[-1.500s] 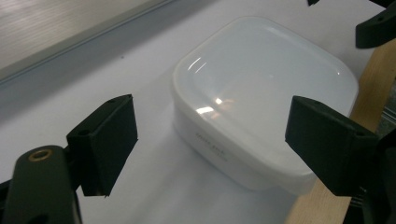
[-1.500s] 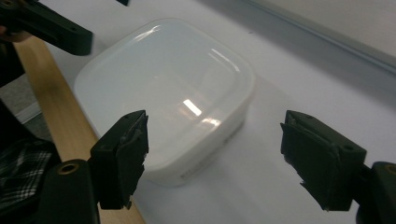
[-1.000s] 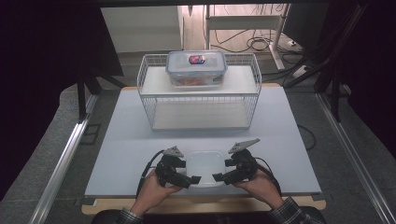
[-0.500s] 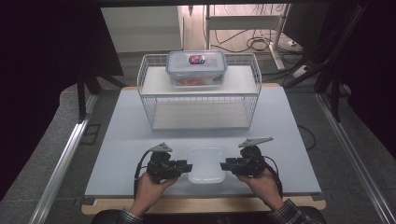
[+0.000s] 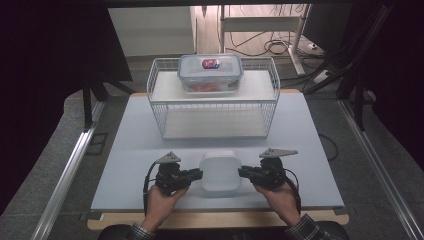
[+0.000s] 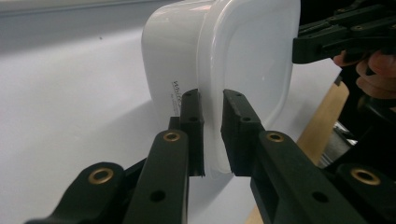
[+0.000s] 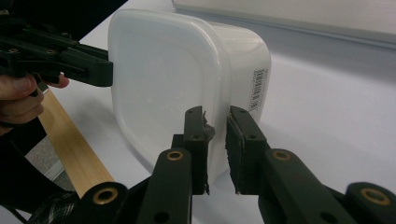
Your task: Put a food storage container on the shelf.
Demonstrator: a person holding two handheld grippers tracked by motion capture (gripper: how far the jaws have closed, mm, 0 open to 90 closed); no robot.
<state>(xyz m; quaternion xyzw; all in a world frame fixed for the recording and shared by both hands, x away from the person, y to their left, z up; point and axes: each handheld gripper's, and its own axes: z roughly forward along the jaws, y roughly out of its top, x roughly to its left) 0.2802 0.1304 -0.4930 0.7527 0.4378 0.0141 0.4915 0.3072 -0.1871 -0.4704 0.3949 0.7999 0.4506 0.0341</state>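
Currently: 2 tongs clamped on white tub [image 5: 220, 171] | left tongs [image 5: 196, 174] grip left rim, right tongs [image 5: 244, 173] grip right rim | tub at counter [image 5: 310, 150] front edge | grasp done, lift to wire rack [image 5: 215, 107] likely pending

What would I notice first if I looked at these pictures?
First, the white plastic tub near the front edge of the table, pinched at its rim from both sides by the left gripper and the right gripper. Next, the white wire basket farther back, with a clear lidded food box sitting on top.
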